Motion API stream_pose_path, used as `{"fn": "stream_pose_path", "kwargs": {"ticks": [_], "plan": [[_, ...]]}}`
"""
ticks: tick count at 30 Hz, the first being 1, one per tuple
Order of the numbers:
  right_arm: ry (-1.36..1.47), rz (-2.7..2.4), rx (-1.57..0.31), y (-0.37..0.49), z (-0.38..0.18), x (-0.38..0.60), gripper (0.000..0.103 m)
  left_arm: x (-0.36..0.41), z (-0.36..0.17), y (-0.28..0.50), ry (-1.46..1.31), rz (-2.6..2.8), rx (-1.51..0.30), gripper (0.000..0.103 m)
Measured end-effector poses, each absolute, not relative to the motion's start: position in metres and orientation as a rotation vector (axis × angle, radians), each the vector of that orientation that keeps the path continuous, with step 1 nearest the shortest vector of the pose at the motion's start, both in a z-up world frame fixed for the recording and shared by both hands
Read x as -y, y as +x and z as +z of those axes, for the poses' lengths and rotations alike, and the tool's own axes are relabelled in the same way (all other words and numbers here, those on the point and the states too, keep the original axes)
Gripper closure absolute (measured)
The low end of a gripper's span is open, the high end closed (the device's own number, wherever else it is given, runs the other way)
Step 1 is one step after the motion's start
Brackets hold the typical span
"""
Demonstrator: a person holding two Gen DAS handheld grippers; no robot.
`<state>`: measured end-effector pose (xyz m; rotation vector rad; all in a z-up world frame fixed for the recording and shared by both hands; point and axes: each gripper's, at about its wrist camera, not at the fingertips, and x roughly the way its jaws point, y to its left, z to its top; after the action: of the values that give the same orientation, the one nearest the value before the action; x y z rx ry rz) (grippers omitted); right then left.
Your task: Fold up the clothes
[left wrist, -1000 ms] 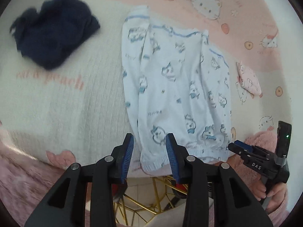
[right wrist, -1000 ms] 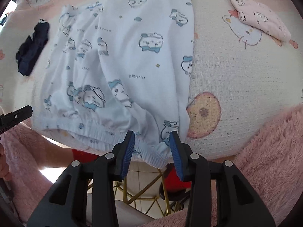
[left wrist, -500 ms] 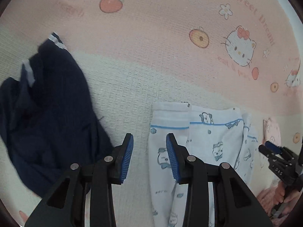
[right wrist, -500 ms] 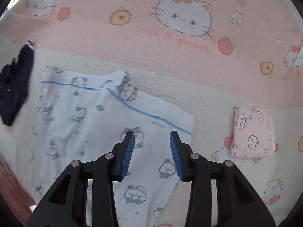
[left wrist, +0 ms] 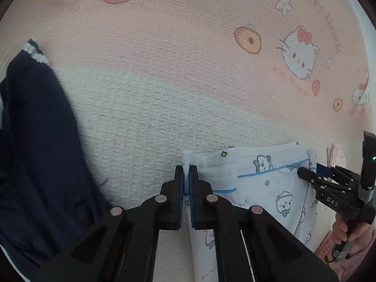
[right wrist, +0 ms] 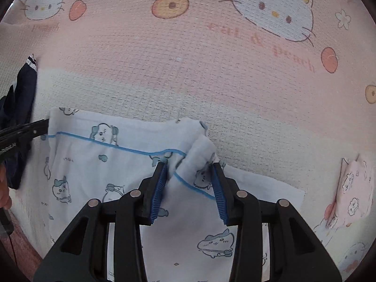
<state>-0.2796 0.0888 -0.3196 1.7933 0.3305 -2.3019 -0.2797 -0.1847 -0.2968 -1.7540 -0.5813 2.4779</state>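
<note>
White printed children's trousers [right wrist: 98, 171] with blue piping and cartoon animals lie flat on the blanket. My left gripper [left wrist: 186, 176] is shut on the far left corner of one leg cuff [left wrist: 188, 159]. My right gripper [right wrist: 190, 169] is open, its jaws on either side of a bunched-up cuff corner [right wrist: 199, 148] of the trousers. The right gripper also shows in the left wrist view [left wrist: 329, 185], and the left gripper's tip shows in the right wrist view [right wrist: 25, 131].
A dark navy garment [left wrist: 35, 152] lies crumpled to the left. A small folded pink garment [right wrist: 354, 185] lies to the right. The pink and cream cartoon-cat blanket [left wrist: 188, 47] covers the surface beyond.
Both grippers moved from the near waistband across the trousers to the far cuffs. The left jaws went from open to shut on the cuff corner. The right jaws stay open.
</note>
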Motion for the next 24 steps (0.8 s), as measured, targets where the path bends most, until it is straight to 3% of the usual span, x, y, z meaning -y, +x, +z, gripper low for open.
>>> {"fn": "stream_pose_path", "kwargs": {"ticks": [3,6,10,11,14,17,19,20,21,23,24], "plan": [[1.834,-2.332,-0.396,-0.281,-0.324,-0.100,0.062,0.202,-0.291,-0.276,-1.785,2.521,0.554,0.098],[1.835,-2.345,-0.340,-0.282,-0.315,-0.107,0.060,0.213,-0.278,-0.270,-1.787,2.635,0.471,0.098],[1.665,-2.402,-0.280,-0.278,-0.279,-0.104,0.057,0.226,-0.277,-0.268,-1.703,2.527,0.651,0.096],[1.645,-2.414,-0.283,-0.279,-0.275,-0.103,0.055,0.224,-0.282,-0.270,-1.698,2.481,0.692,0.090],[1.704,-2.388,-0.347,-0.292,-0.286,-0.103,0.055,0.208,-0.293,-0.277,-1.687,2.377,0.747,0.059],[1.771,-2.283,-0.338,-0.302,-0.303,-0.101,0.055,0.190,-0.303,-0.283,-1.715,2.338,0.726,0.059],[1.779,-2.221,-0.341,-0.303,-0.312,-0.095,0.056,0.177,-0.309,-0.283,-1.745,2.352,0.664,0.060],[1.778,-2.209,-0.364,-0.301,-0.314,-0.091,0.064,0.171,-0.307,-0.284,-1.746,2.349,0.611,0.086],[1.777,-2.196,-0.388,-0.299,-0.317,-0.086,0.070,0.168,-0.306,-0.285,-1.745,2.350,0.563,0.101],[1.742,-2.185,-0.398,-0.293,-0.312,-0.079,0.089,0.174,-0.301,-0.284,-1.728,2.394,0.514,0.103],[1.712,-2.188,-0.382,-0.291,-0.305,-0.078,0.090,0.184,-0.295,-0.282,-1.724,2.436,0.517,0.103]]}}
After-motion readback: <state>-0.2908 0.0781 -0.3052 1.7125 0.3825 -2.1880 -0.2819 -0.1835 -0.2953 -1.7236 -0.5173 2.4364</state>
